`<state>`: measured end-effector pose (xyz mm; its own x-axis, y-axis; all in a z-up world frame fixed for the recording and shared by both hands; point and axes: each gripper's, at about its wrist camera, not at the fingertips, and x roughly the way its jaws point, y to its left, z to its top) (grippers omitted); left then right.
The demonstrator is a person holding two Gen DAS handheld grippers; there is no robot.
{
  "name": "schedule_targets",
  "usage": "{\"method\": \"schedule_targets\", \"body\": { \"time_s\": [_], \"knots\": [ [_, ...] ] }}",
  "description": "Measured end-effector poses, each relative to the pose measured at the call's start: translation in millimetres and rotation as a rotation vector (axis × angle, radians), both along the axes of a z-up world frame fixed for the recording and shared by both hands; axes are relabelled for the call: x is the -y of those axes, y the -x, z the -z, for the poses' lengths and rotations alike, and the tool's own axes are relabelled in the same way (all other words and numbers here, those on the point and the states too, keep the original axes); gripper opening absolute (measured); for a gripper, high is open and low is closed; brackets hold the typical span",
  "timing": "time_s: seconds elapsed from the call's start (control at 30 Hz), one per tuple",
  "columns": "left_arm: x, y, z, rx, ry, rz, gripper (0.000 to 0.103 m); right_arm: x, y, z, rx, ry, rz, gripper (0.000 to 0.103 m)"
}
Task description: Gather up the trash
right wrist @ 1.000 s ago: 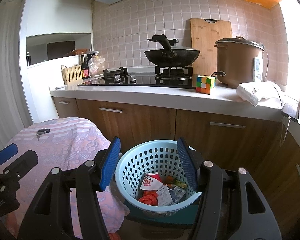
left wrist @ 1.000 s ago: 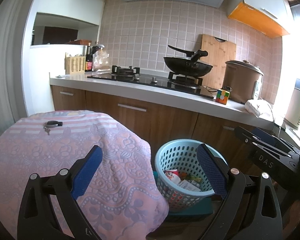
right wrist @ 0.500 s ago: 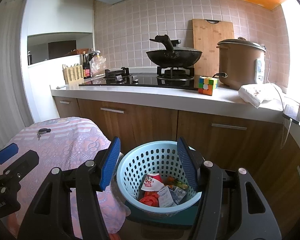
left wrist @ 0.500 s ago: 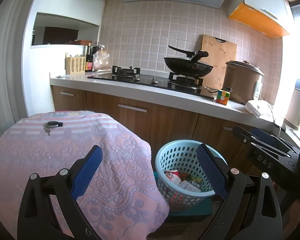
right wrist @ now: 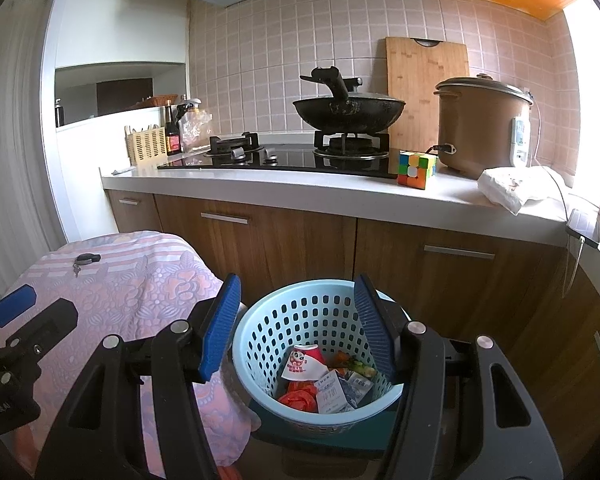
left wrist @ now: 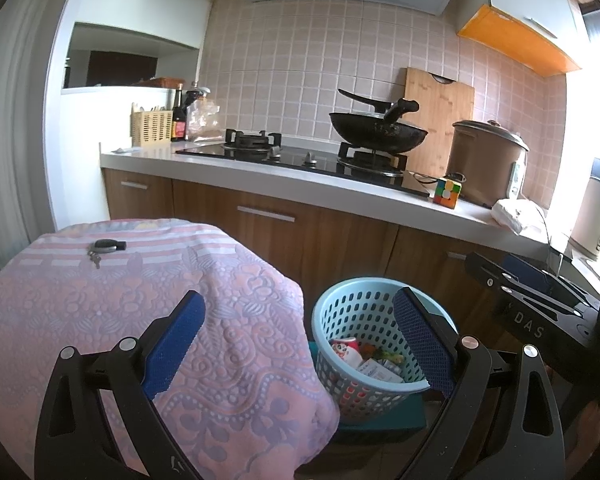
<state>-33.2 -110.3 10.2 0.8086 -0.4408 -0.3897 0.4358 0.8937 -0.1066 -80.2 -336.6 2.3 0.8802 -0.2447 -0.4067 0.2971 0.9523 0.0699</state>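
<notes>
Basket-wise, the light blue perforated trash basket [right wrist: 316,344] sits dead centre at the bottom of the right wrist view, right ahead of and below the right gripper [right wrist: 296,332], whose blue pads frame its rim on both sides. It's round, so no real long axis to line up with. Inside I can make out a crushed red-and-white paper cup [right wrist: 302,362], a small white carton [right wrist: 332,394] and something red and crumpled [right wrist: 298,398].

In the left wrist view the same basket [left wrist: 374,344] sits lower right, off to the right side of the left gripper [left wrist: 298,344], which mostly points at the pink patterned blanket [left wrist: 140,312]. So I'd say the right hand is the nearer one to the basket.

Both tongs are spread wide and carry nothing, touching nothing as far as I can tell.

Only thing left on the blanket is a key fob with keys [left wrist: 106,247], upper left, well apart from either gripper, and that doesn't look like trash. On the white counter [right wrist: 340,188] there's a crumpled white bag or cloth [right wrist: 512,188] at the right and a Rubik's cube [right wrist: 416,166] beside the brown rice cooker [right wrist: 482,128]. If anything still needs collecting, my guess is that white bundle, up and right of the right gripper.
</notes>
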Motion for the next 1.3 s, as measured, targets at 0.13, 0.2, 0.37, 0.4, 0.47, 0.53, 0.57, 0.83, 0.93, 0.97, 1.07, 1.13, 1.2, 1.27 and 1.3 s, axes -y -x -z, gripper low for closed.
{"method": "schedule_targets", "body": {
  "time_s": [0.13,0.2,0.37,0.4,0.47,0.53,0.57,0.83,0.93,0.97,1.07,1.13,1.2,1.27,1.3],
  "knots": [
    [0,0,1,0.000,0.002,-0.003,0.092,-1,-1,2,-0.006,-0.008,-0.004,0.055],
    [0,0,1,0.000,0.004,-0.004,0.092,-1,-1,3,-0.007,-0.004,-0.003,0.055],
    [-1,0,2,0.007,0.004,-0.007,0.092,-2,-1,4,-0.008,-0.002,-0.005,0.055],
    [-1,1,2,0.007,0.004,-0.008,0.092,-2,-1,3,-0.009,-0.003,-0.004,0.055],
    [-1,0,2,0.008,0.004,-0.008,0.092,-2,-1,3,-0.009,-0.001,-0.002,0.055],
    [-2,1,2,0.007,0.004,-0.009,0.092,-3,-1,3,-0.010,0.001,0.000,0.055],
    [-2,0,2,0.008,0.004,-0.009,0.092,-3,-2,3,-0.010,0.001,0.000,0.055],
    [-1,-7,1,0.010,-0.010,-0.022,0.092,-2,-9,1,-0.016,0.010,0.011,0.055],
    [0,-11,1,0.017,-0.029,-0.042,0.092,-2,-13,1,-0.023,0.015,0.016,0.055],
    [1,-13,2,0.019,-0.037,-0.045,0.092,-1,-13,1,-0.024,0.014,0.017,0.055],
    [2,-20,4,-0.007,-0.048,-0.048,0.093,0,-16,1,-0.027,0.012,0.023,0.055],
    [0,-26,5,-0.032,-0.044,-0.043,0.095,1,-19,1,-0.029,0.012,0.025,0.055],
    [-1,-29,6,-0.032,-0.044,-0.052,0.095,1,-21,1,-0.032,0.013,0.026,0.055],
    [-2,-31,6,-0.032,-0.047,-0.058,0.095,0,-23,0,-0.035,0.014,0.028,0.055],
    [-3,-33,6,-0.034,-0.046,-0.056,0.095,0,-25,0,-0.036,0.013,0.028,0.055]
  ]
}}
